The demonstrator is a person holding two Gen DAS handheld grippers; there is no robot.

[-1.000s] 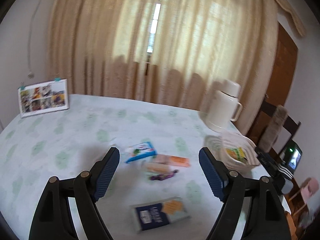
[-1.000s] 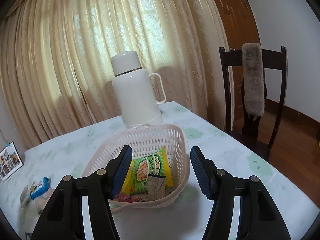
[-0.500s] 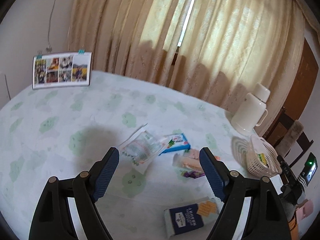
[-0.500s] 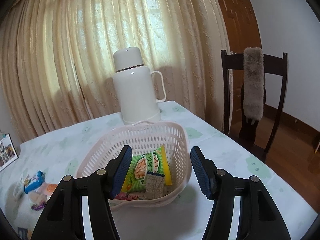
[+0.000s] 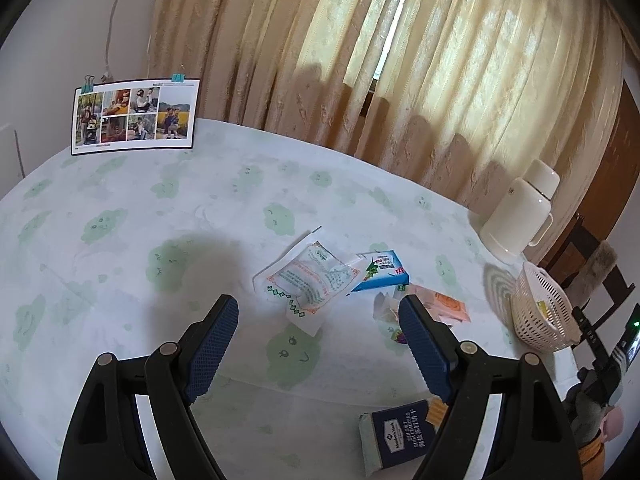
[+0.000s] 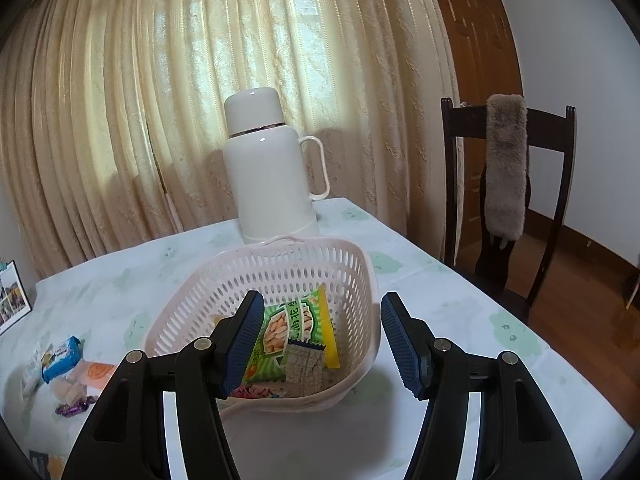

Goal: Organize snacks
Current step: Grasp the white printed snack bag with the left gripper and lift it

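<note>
Loose snacks lie on the green-patterned tablecloth: a white printed packet (image 5: pixel 310 280), a blue packet (image 5: pixel 382 272), an orange packet (image 5: pixel 444 302) and a dark blue box (image 5: pixel 402 434). My left gripper (image 5: pixel 318 318) hovers open just short of the white packet, holding nothing. A pale pink basket (image 6: pixel 280 276) holds a green and yellow snack bag (image 6: pixel 294 328) and a small grey packet (image 6: pixel 304 368). My right gripper (image 6: pixel 320 332) stands open over the basket's near side, empty. The same basket (image 5: pixel 540 308) shows at the right of the left wrist view.
A white thermos jug (image 6: pixel 272 168) stands behind the basket. A photo card (image 5: pixel 134 116) leans at the table's far left. A dark wooden chair (image 6: pixel 508 200) with a grey fur cover stands at the right, curtains hang behind, and a purple candy (image 6: pixel 74 408) lies by the snacks.
The left gripper has swung leftward and sunk, bringing the white printed packet into view ahead of its fingers. The right gripper has stayed put over the basket.
</note>
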